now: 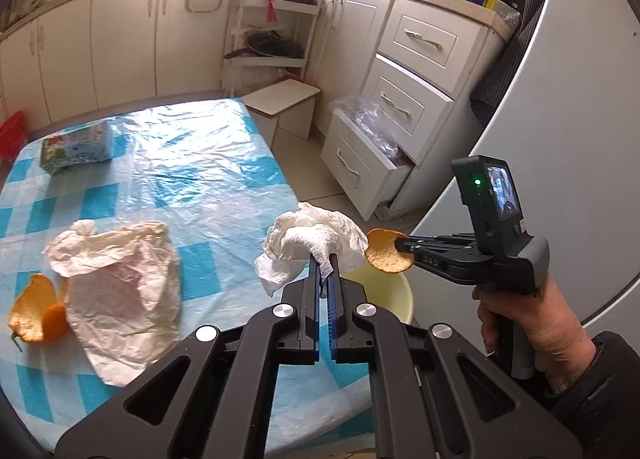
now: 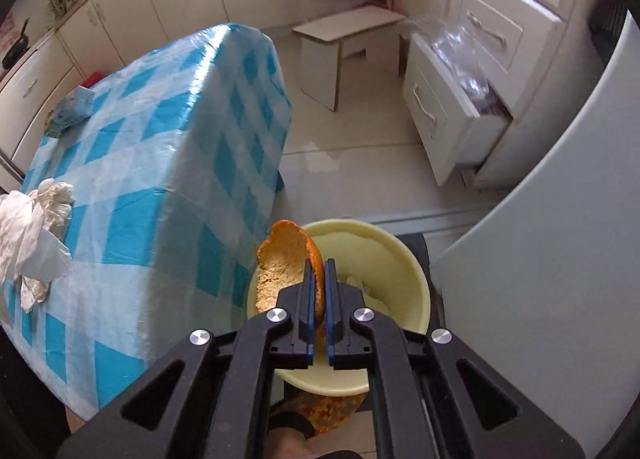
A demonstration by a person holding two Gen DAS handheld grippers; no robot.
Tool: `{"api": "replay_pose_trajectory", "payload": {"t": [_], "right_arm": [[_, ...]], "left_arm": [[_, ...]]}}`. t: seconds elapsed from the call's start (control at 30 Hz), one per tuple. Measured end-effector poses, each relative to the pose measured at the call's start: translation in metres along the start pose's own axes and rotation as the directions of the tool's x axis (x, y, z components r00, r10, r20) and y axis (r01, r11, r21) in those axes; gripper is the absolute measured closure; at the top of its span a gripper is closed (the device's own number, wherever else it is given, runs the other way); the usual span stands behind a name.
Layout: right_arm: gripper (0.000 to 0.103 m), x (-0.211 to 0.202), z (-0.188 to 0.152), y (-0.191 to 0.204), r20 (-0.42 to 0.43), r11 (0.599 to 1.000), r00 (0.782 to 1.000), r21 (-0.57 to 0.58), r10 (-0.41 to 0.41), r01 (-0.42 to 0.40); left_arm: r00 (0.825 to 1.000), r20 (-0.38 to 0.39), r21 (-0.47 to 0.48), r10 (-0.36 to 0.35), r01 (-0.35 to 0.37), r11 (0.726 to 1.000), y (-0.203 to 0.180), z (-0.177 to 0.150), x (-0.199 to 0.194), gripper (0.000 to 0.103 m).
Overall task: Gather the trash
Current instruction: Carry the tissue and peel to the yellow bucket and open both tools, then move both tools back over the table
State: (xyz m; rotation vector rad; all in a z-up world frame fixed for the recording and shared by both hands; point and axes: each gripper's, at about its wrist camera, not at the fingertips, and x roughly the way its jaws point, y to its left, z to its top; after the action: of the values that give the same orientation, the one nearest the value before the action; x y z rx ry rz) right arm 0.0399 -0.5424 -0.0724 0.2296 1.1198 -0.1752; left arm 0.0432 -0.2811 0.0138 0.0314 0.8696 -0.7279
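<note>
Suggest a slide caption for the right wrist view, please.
Right gripper holds orange peel above the yellow bowl beside the checked table.

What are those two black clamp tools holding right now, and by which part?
The left hand-held gripper pinches a crumpled white paper tissue by one bunched end. The right hand-held gripper grips a curved orange peel by its edge.

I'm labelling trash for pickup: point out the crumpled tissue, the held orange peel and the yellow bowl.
crumpled tissue (image 1: 316, 237): left wrist view, middle of the wad.
orange peel (image 2: 282, 273): right wrist view, pale inner side.
yellow bowl (image 2: 394, 255): right wrist view, inner wall near the rim.
</note>
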Motion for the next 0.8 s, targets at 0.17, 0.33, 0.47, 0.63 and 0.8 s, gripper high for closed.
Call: {"api": "replay_pose_trajectory", "payload": {"t": [0.17, 0.33, 0.47, 0.63, 0.8], "right_arm": [[0.058, -0.017, -0.002, -0.024, 0.08, 0.988, 0.997, 0.151, 0.019, -0.031], [0.052, -0.053, 0.004, -0.034, 0.266, 0.965, 0.961, 0.224, 0.076, -0.138], [0.045, -0.077, 0.007, -0.035, 0.397, 0.952, 0.914, 0.239, 0.083, -0.191], [0.043, -0.081, 0.013, -0.045, 0.429, 0.928, 0.898, 0.285, 0.1, -0.24], [0.041, -0.084, 0.016, -0.045, 0.437, 0.918, 0.892, 0.298, 0.113, -0.262]], "left_arm": [[0.997, -0.065, 0.019, -0.029, 0.03, 0.999, -0.028, 0.002, 0.043, 0.1], [0.992, -0.125, 0.047, -0.029, 0.035, 0.998, -0.051, 0.006, 0.085, 0.1], [0.98, -0.197, 0.074, -0.032, 0.047, 0.996, -0.064, 0.007, 0.117, 0.087], [0.974, -0.22, 0.049, -0.05, 0.062, 0.997, -0.066, 0.008, 0.127, 0.061], [0.979, -0.194, 0.028, -0.058, 0.065, 0.997, -0.057, 0.01, 0.11, 0.057]]}}
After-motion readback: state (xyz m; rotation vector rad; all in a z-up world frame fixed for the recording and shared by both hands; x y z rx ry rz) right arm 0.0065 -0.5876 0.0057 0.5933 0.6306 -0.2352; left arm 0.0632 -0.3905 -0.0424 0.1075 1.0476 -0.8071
